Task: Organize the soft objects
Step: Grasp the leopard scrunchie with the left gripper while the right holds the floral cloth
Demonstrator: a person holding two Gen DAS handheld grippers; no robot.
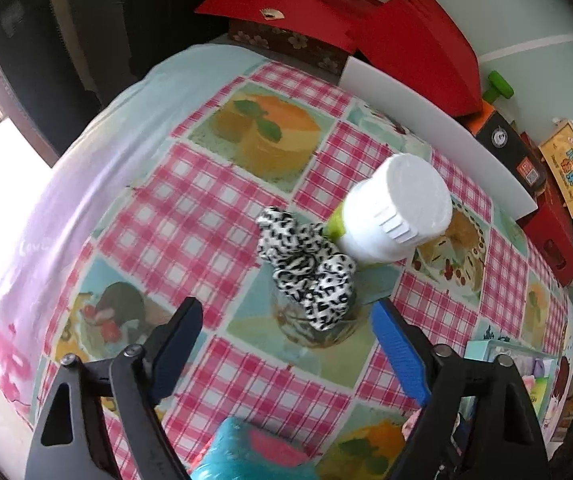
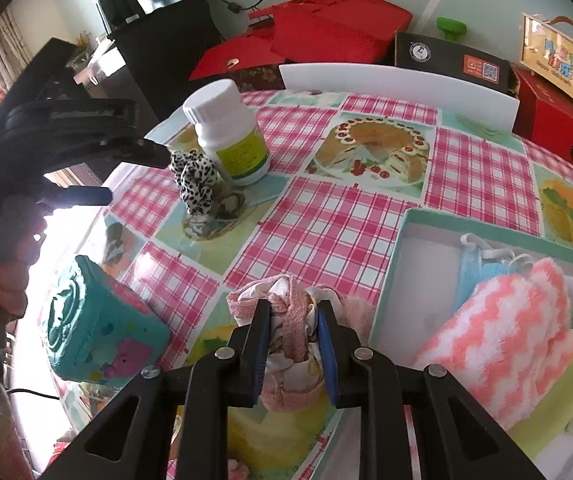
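A black-and-white leopard-print scrunchie lies on a small clear glass dish, right beside a white bottle with a green label. My left gripper hovers just in front of the scrunchie, open wide, with nothing between its pads. The right wrist view shows the same left gripper at the scrunchie from the left. My right gripper is shut on a bunched pink lacy cloth, held above the checked tablecloth, left of a teal-rimmed box.
The box holds a pink-and-white fuzzy cloth and a pale blue knitted item. A teal toy case stands at the near left. A white board, red boxes and a black box line the far edge.
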